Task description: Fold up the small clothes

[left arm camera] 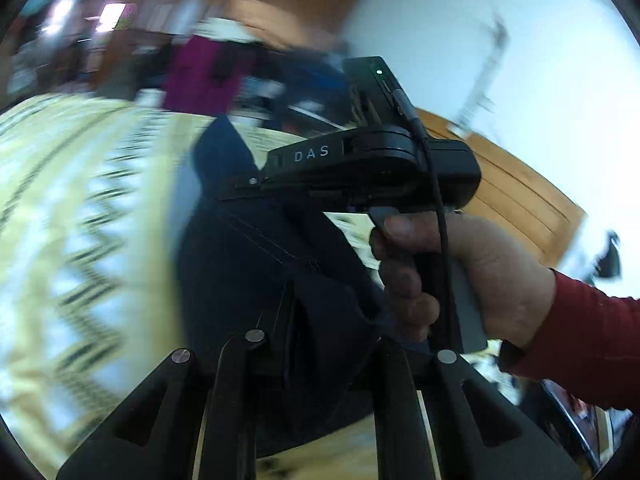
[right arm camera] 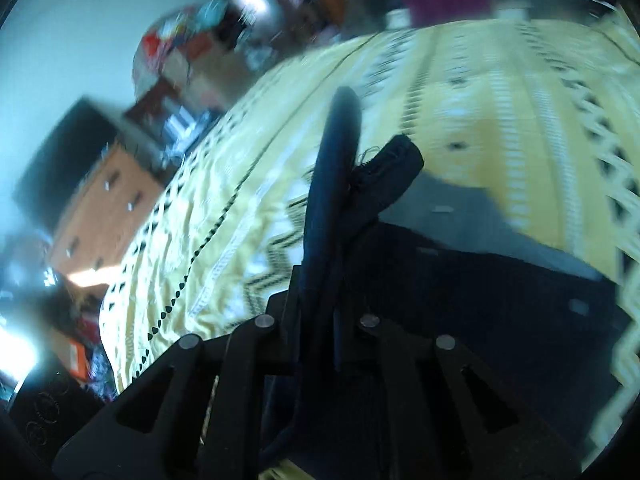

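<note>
The left claw [left arm camera: 320,320] is pinched tight on a fold of the dark blue cloth [left arm camera: 240,256], and the cloth bunches up between its two black fingers [left arm camera: 236,380]. From there the cloth rises up off the bed [left arm camera: 72,184] and you can see a line of pale stitches across it. Just past it is the right claw [left arm camera: 256,180], seen from the side, and its tip bites the top edge of the same cloth. A hand [left arm camera: 460,276] in a red sleeve [left arm camera: 592,344] holds that claw by the handle, and a black wire [left arm camera: 436,208] runs down over the hand. In the right wrist view the right claw [right arm camera: 320,300] is also shut tight on the cloth [right arm camera: 332,184], which sticks up between the fingers [right arm camera: 248,360] in a thin blue fold with a frayed black bit beside it (little threads poke out). More of the cloth hangs to the right, dark and wide, just above the bed. The bed [right arm camera: 480,112] has a yellow cover with white and black zigzags. Far behind are a brown door [left arm camera: 516,200], a white wall [left arm camera: 480,20] and something purple [left arm camera: 200,72], all blurry.
</note>
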A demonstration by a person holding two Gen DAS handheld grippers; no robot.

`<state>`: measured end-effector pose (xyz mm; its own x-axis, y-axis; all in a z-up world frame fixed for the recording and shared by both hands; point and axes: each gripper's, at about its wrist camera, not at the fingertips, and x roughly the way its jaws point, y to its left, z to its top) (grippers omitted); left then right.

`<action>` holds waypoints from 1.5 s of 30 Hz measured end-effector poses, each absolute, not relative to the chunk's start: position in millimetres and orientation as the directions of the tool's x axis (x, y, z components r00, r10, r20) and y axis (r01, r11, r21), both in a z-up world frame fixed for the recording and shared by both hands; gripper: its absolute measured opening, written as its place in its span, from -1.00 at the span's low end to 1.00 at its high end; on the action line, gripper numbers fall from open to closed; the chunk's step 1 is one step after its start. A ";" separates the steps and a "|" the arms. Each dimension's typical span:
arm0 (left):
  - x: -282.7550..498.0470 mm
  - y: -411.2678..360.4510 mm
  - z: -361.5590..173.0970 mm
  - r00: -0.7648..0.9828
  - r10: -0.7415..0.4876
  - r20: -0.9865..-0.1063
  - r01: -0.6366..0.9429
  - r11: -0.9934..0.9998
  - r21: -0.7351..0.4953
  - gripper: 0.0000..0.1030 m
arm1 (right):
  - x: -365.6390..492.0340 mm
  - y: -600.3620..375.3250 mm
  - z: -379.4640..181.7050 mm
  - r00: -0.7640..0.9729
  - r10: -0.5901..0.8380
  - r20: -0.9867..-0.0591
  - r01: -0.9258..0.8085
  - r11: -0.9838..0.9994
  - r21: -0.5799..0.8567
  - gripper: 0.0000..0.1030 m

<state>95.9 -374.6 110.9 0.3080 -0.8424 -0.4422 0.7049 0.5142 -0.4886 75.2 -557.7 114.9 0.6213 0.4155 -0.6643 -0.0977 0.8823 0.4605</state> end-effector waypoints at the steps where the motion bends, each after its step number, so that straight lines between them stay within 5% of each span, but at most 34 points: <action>1: 89.6 -396.7 115.2 0.271 -0.855 -0.442 0.730 0.482 -0.484 -0.76 | 66.6 -577.1 114.8 0.630 0.418 -0.654 -0.080 0.873 0.481 -0.81; 8: 53.7 -531.3 101.5 0.061 -0.875 -0.480 0.799 0.331 -0.503 -0.74 | 22.1 -696.3 65.2 0.673 0.429 -0.603 0.050 0.787 0.615 -0.81; 13: 35.8 -611.6 26.3 -0.118 -0.781 -0.614 0.780 0.309 -0.544 -0.56 | 15.3 -755.9 -43.9 0.579 0.481 -0.658 0.226 0.681 0.697 -0.81; 15: 24.2 -633.5 -2.9 -0.126 -0.706 -0.697 0.817 0.325 -0.477 -0.42 | 11.0 -769.5 -65.8 0.636 0.554 -0.537 0.201 0.553 0.809 -0.82; 19: 19.9 -624.7 18.0 -0.105 -0.713 -0.694 0.815 0.338 -0.471 -0.38 | -0.1 -763.1 -48.7 0.631 0.552 -0.545 0.231 0.537 0.811 -0.52; 23: 0.6 -560.2 70.1 0.007 -0.756 -0.655 0.851 0.348 -0.393 -0.24 | -38.8 -739.6 -18.1 0.633 0.527 -0.567 0.218 0.582 0.783 0.17; 28: -17.2 -478.6 86.7 0.228 -0.703 -0.674 0.821 0.511 -0.254 -0.18 | -79.8 -698.3 -13.8 0.584 0.506 -0.635 0.210 0.662 0.720 0.25; 36: -9.0 -453.3 41.9 0.250 -0.599 -0.761 0.756 0.612 -0.233 -0.12 | -86.7 -688.9 -23.0 0.598 0.548 -0.584 0.221 0.588 0.778 0.47; 37: -7.5 -459.4 41.0 0.251 -0.605 -0.756 0.762 0.605 -0.232 -0.09 | -86.2 -689.8 -24.3 0.594 0.553 -0.585 0.219 0.588 0.779 0.44; 39: -1.1 -468.6 38.2 0.265 -0.601 -0.754 0.767 0.606 -0.213 0.00 | -79.4 -685.1 -26.4 0.580 0.559 -0.593 0.216 0.597 0.773 -0.19; 40: 4.5 -474.6 35.8 0.291 -0.590 -0.753 0.763 0.618 -0.190 0.09 | -77.1 -682.6 -27.7 0.573 0.552 -0.606 0.226 0.604 0.764 -0.80; 43: 25.9 -480.8 24.2 0.341 -0.535 -0.773 0.760 0.641 -0.109 0.04 | -85.3 -691.3 -27.6 0.599 0.515 -0.614 0.245 0.612 0.752 -0.95; 45: 22.8 -478.3 33.1 0.401 -0.486 -0.777 0.785 0.619 0.018 -0.23 | -98.4 -709.0 -23.1 0.644 0.500 -0.578 0.244 0.582 0.775 -0.95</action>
